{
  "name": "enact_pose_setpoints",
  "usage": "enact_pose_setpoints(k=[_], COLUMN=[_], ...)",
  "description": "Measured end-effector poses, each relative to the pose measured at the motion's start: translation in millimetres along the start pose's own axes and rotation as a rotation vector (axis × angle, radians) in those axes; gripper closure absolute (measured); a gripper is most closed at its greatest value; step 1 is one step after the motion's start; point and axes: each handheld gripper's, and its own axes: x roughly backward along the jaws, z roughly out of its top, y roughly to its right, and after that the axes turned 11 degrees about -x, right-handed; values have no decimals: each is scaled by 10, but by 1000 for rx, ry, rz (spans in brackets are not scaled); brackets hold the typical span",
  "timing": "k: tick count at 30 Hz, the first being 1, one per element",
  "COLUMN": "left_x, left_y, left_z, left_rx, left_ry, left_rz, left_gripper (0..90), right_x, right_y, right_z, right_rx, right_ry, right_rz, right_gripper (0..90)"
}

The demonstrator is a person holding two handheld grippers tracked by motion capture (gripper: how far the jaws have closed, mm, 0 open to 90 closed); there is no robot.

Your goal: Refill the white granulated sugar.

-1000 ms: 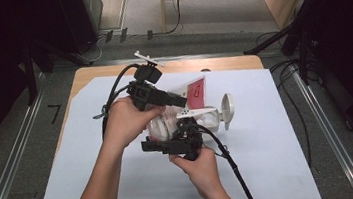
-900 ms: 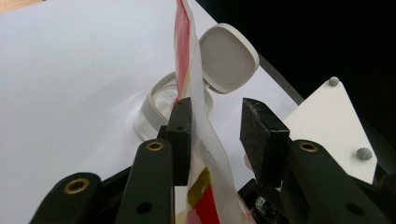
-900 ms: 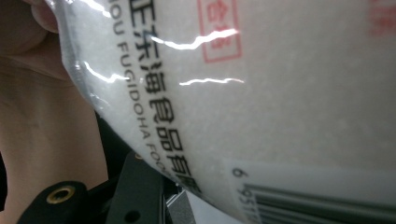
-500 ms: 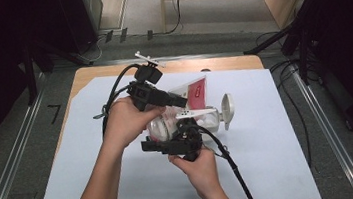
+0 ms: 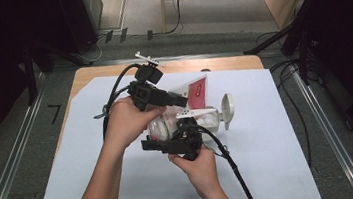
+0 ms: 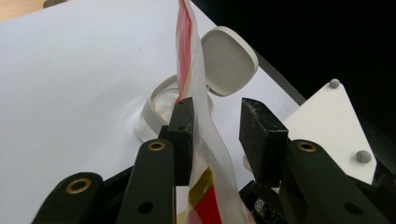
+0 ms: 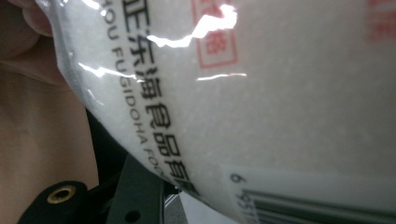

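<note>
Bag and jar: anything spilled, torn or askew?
No spill shows on the white sheet. The bag hangs twisted between the left gripper's jaws: it lies against one pad, the other stands clear. The jar sits open, its flip lid swung back. The right gripper view shows the bag's skin unbroken.

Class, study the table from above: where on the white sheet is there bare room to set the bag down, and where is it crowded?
Bare white sheet lies right of the right gripper toward the table's right edge, and left of the forearm down to the near-left corner. It is crowded mid-table, where the left gripper, the bag and the open-lidded container sit together.
</note>
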Motion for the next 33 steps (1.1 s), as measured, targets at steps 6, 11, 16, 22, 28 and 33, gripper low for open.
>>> enact_pose_setpoints(k=[6,11,16,22,28,33], left_x=[-5,-19,-27,-50,-78,-89], left_y=[-9,-24,-21,-5,-3,1], left_z=[-1,-5,-2,7,18,19], left_rx=[5,11,13,3,1,-8], left_ry=[1,8,5,10,0,5], left_rz=[13,5,5,-9,-12,-14], left_gripper=[689,692,693,683,672,670], right_x=[-10,-12,-11,25,67,77], right_y=[13,21,18,31,62,66], right_z=[6,4,-4,-9,-12,-13], right_rx=[-2,1,-1,-4,-22,-26], right_ry=[6,6,10,18,19,19], right_rz=[-4,-6,-6,-4,8,7], right_gripper=[618,612,590,625,632,632])
